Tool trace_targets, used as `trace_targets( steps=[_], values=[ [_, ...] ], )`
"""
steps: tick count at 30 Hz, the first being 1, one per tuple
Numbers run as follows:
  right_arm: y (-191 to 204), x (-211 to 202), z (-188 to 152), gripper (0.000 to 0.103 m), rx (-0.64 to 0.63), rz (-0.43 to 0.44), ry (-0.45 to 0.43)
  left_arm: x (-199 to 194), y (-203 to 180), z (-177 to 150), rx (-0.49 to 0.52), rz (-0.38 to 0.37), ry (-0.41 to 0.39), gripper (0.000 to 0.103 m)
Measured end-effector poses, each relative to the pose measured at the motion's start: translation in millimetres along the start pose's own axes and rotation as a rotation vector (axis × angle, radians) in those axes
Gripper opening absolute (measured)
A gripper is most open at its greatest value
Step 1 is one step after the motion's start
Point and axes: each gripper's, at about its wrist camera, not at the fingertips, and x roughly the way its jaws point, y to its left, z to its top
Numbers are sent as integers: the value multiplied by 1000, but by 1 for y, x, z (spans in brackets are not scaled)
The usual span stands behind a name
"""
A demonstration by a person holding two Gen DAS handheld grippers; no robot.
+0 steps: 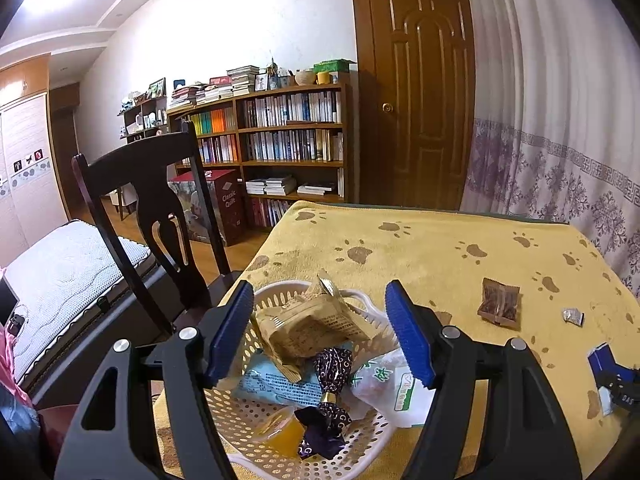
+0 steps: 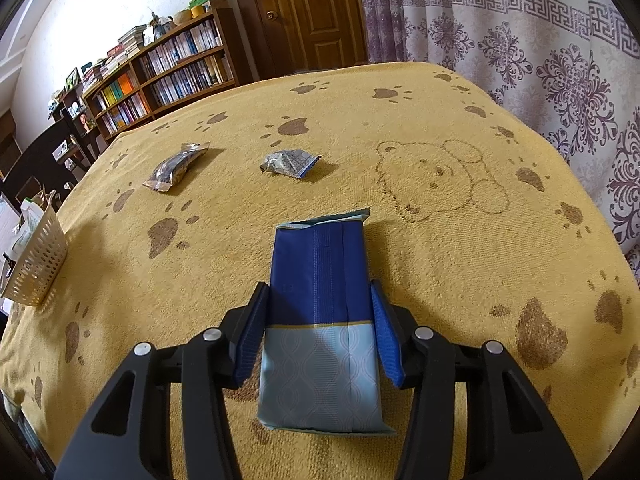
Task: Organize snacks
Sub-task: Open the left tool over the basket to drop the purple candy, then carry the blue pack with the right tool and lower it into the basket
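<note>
My right gripper [image 2: 318,326] pinches the blue packet [image 2: 320,276] at mid-length, light, slick and crushable I judge, while my left gripper [image 1: 320,332] hangs wide over the basket [image 1: 248,408]

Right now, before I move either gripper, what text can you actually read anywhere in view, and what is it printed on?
"Classic Quilt": dark red box on the floor by the wooden bookshelf.
Green characters on the white plastic packet in the cream perforated basket: too distorted to read.
Fine print on the pale blue packet in the basket: too small.
Book spines: too small.
</note>
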Motion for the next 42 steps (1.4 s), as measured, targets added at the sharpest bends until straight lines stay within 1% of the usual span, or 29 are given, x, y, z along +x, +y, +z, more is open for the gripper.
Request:
trace_targets(
  steps=[5, 7, 8, 11, 15, 17, 20, 26, 28, 29, 30, 34, 39, 42],
  values=[
    [-1, -5, 0, 49, 51, 79, 22, -2, -2, 0, 8, 11, -10, 70],
    [2, -7, 0, 50, 61, 115, 25, -3, -2, 1, 11, 11, -13, 75],
    [5, -10, 0, 50, 68, 141, 28, -4, -2, 1, 14, 11, -19, 77],
    [12, -15, -1, 50, 84, 216, 35, -8, -3, 2, 20, 13, -33, 77],
    [24, -23, -2, 49, 111, 336, 55, -12, -3, 4, 18, 7, -42, 78],
    [31, -27, -3, 50, 117, 378, 63, -13, -3, 4, 17, 4, -46, 78],
    [42, -33, -2, 50, 116, 418, 63, -15, -2, 5, 15, 1, -52, 78],
    [67, -48, 7, 50, 110, 498, 29, -18, 1, 6, 0, 1, -54, 78],
    [77, -48, 13, 50, 113, 528, 23, -19, 2, 7, -2, -1, -55, 80],
    [81, -48, 16, 50, 112, 540, 24, -19, 2, 8, -3, 0, -58, 84],
    [90, -47, 20, 50, 104, 549, 26, -20, 2, 9, -4, 0, -64, 87],
    [125, -49, 34, 50, 52, 573, 24, -26, 7, 13, -9, 6, -87, 92],
    [171, -51, 50, 50, -2, 605, 20, -34, 30, 22, -51, 34, -120, 97],
    [197, -50, 55, 50, -28, 622, 30, -39, 47, 27, -74, 60, -140, 97]
  ],
)
